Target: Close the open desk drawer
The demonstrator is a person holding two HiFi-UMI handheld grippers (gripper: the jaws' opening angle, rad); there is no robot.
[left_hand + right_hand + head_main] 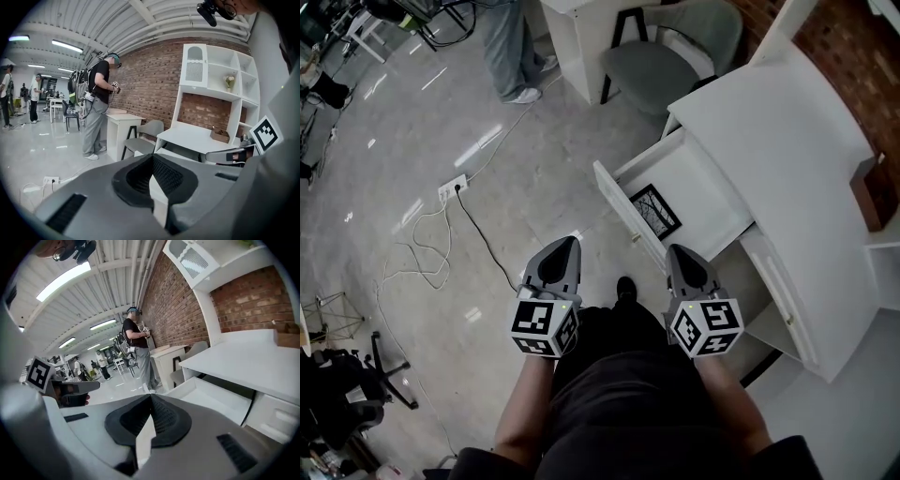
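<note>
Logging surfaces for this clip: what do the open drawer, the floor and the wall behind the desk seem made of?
Open drawer: likely painted or laminated board, smooth matte white, no grain. Floor: polished stone or tile, grey, glossy with light reflections. Wall: red brick, mortar joints visible.

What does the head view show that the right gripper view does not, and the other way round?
Only the head view: a framed picture lying in the open drawer, and a power strip on the floor. Only the right gripper view: ceiling lights and the arched upper cabinet. Both: the drawer, the white desk top and the grey chair.
</note>
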